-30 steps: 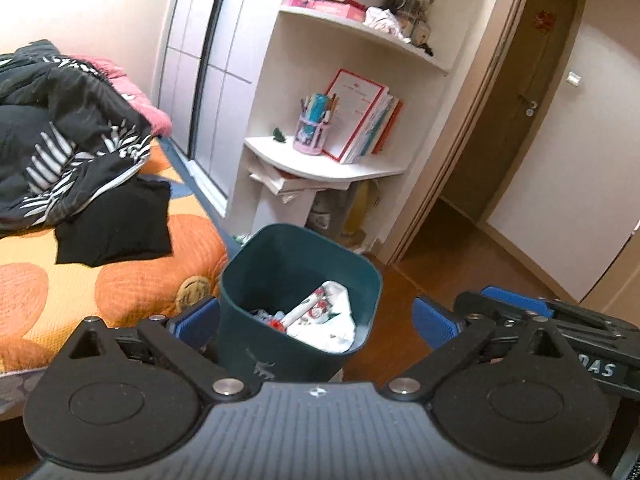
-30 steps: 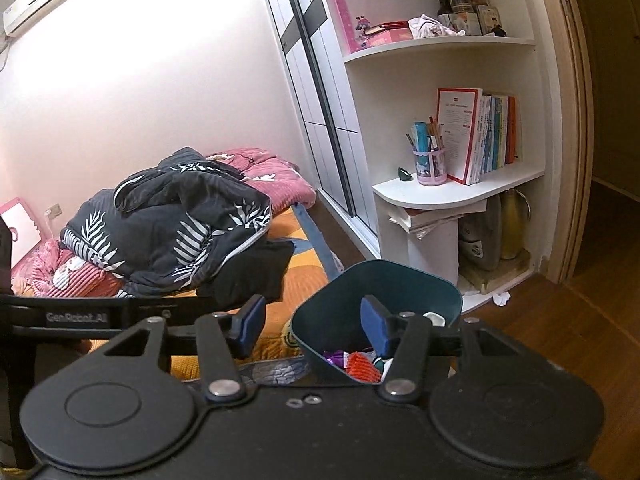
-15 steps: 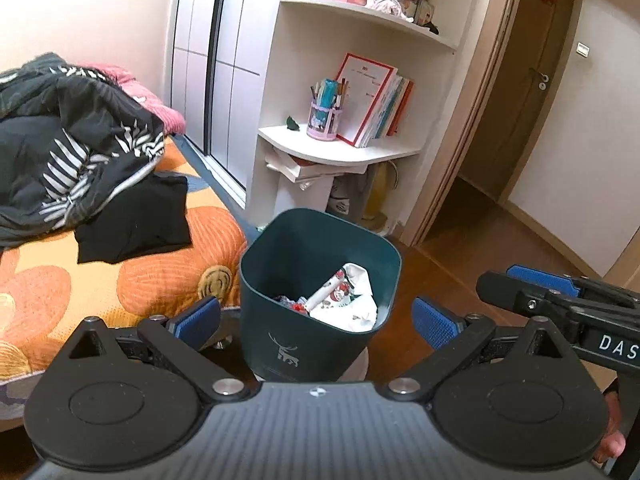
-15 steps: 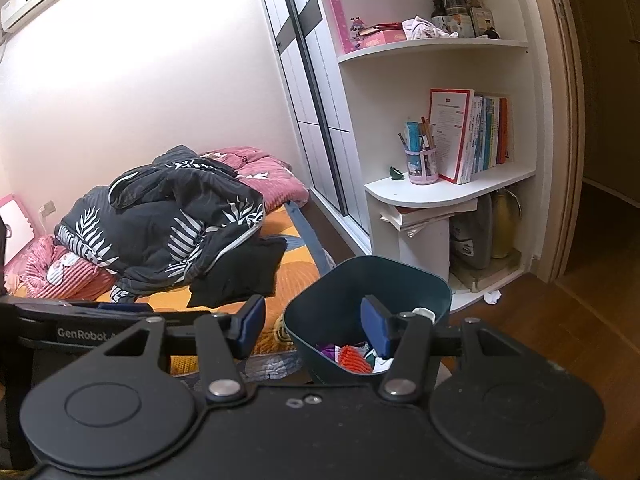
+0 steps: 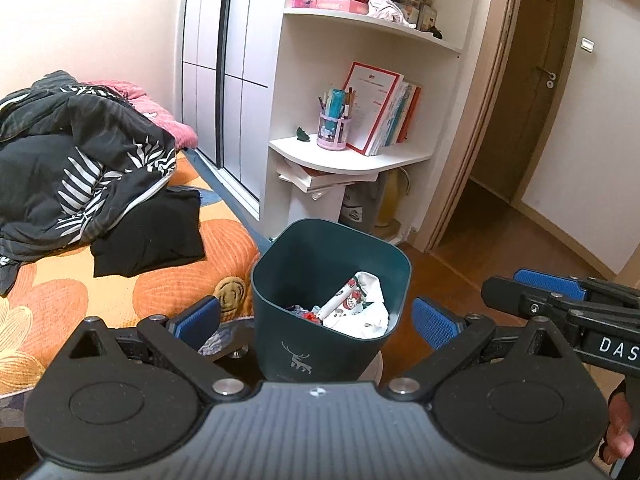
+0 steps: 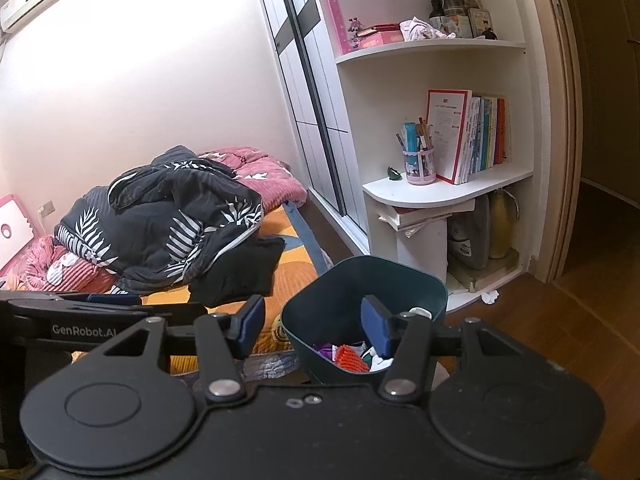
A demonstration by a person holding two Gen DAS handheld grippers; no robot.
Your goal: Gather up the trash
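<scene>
A dark teal trash bin (image 5: 320,344) with a deer mark stands just ahead of both grippers and also shows in the right wrist view (image 6: 320,312). It holds crumpled white printed wrappers (image 5: 360,304) and red and purple scraps (image 6: 348,358). My left gripper (image 5: 316,320) is open wide and empty, its blue pads either side of the bin but nearer than it. My right gripper (image 6: 316,328) is open and empty, at the bin's near rim. A small white scrap (image 6: 490,297) lies on the wood floor by the shelf base.
A bed (image 5: 60,300) with an orange flowered sheet, a black leaf-print duvet (image 5: 76,160) and black cloth lies left. A white corner shelf (image 5: 352,156) with books and a pen cup stands behind the bin. An open doorway (image 5: 508,160) is at the right.
Both grippers have drawn back and up from the bin, so it looks smaller and farther. Both stay open and empty.
</scene>
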